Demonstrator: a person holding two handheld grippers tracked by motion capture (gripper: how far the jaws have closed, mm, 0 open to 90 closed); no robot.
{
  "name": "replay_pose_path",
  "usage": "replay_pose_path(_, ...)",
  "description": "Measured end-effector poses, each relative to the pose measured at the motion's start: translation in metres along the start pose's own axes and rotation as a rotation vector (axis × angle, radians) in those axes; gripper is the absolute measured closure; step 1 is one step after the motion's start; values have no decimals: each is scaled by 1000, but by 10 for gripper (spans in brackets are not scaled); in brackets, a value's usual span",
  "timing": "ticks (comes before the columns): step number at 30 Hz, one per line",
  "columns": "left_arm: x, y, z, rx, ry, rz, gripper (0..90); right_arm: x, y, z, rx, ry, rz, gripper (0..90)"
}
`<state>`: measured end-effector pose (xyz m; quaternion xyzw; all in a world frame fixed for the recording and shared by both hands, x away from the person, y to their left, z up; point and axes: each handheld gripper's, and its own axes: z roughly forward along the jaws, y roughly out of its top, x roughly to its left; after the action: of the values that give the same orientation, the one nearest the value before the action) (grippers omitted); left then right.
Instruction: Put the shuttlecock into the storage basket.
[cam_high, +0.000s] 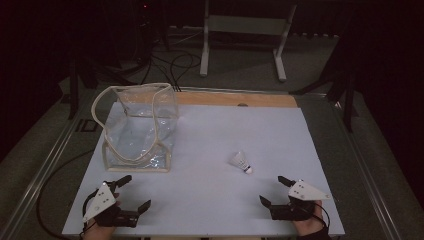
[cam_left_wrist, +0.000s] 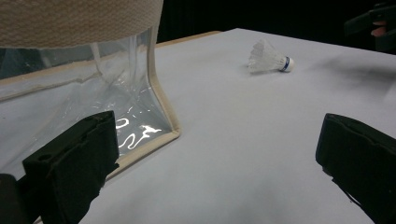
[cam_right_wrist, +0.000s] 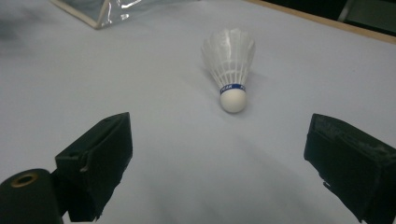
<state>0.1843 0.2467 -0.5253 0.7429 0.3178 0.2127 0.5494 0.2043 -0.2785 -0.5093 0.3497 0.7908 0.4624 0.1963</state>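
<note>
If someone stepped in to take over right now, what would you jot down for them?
Left gripper: open, holding nothing, near the table's front edge just in front of the clear bag.
Right gripper: open, holding nothing, pointed at the shuttlecock.
Shuttlecock: lying on its side on the white table, cork end toward the right gripper, apart from the bag.
Bag: standing at the table's far left, mouth open.
Done: nothing grasped yet.
Left: probably grasp the shuttlecock and put it in the bag.

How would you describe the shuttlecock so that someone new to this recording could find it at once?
Start at the white table and go to its near right part, just ahead of the right hand-held gripper. The shuttlecock lies there on its side, apart from the clear bag at the left. It alone is small, with white feathers, a blue band and a round white tip.
</note>
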Motion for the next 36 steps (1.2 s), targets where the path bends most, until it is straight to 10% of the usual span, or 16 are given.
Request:
replay_pose_path(16, 0, -1, 1, 9, -7, -8, 6, -5, 28, -23, -43, -31, 56, 78)
replay_pose_path(36, -2, 0, -1, 6, -5, 3, 6, -12, 80, -28, -8, -25, -20, 74)
